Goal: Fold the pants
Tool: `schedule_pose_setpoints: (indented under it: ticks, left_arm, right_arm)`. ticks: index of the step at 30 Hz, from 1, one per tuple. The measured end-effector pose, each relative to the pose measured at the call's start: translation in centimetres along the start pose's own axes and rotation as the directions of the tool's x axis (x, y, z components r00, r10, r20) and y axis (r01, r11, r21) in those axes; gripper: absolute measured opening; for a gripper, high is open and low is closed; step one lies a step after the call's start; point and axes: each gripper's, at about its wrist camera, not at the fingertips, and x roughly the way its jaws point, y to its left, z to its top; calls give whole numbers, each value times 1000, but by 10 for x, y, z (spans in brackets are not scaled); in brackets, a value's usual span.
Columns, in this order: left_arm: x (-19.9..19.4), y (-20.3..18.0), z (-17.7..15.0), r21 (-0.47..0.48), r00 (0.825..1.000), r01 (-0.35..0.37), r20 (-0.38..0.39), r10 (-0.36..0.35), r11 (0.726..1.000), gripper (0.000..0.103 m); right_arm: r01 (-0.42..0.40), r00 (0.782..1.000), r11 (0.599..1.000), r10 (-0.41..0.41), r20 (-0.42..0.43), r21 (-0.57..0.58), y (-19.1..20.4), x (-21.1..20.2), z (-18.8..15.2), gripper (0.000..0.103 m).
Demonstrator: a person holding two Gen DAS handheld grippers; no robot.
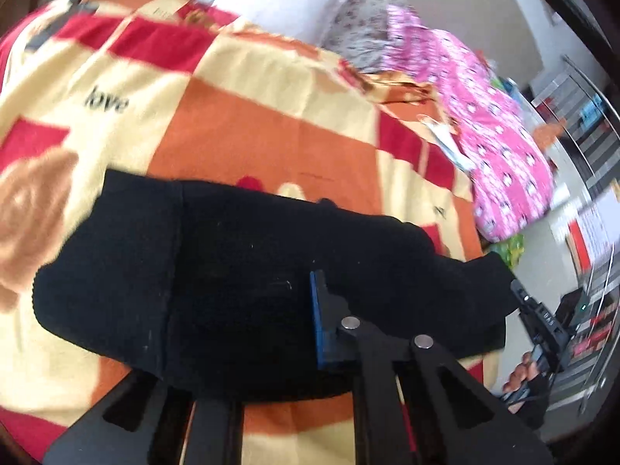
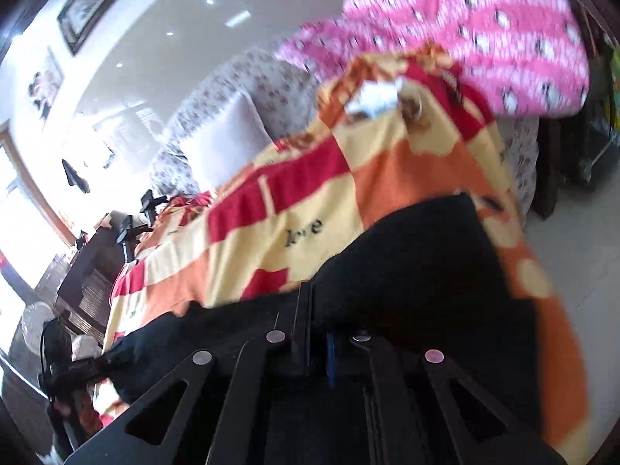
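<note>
Both grippers, left gripper (image 1: 310, 321) and right gripper (image 2: 314, 333), pinch the black pants (image 1: 232, 271) on the blanket (image 1: 252, 124); lift both evenly, keeping the edge taut.

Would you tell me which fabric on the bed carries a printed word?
The checked blanket under the black pants reads "love"; the pink quilt shows only small motifs.

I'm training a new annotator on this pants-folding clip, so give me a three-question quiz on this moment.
1. True or false: the black pants lie on a checked blanket.
2. What word is printed on the blanket?
3. The bundle beyond the blanket's far corner is: A) pink patterned B) plain blue C) green striped.

Key: 1 true; 2 "love"; 3 A, the pink bundle.
</note>
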Motion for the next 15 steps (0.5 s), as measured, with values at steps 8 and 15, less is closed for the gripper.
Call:
schedule_pose_setpoints:
  ticks: [8, 15]
  left_arm:
    - [18, 9, -21, 49, 996, -55, -71, 59, 997, 11]
    - [-10, 19, -17, 43, 993, -119, -2, 119, 992, 41]
  right_arm:
    - [136, 980, 991, -133, -151, 8, -26, 2, -57, 16]
    - [136, 985, 991, -133, -106, 17, -21, -40, -55, 50]
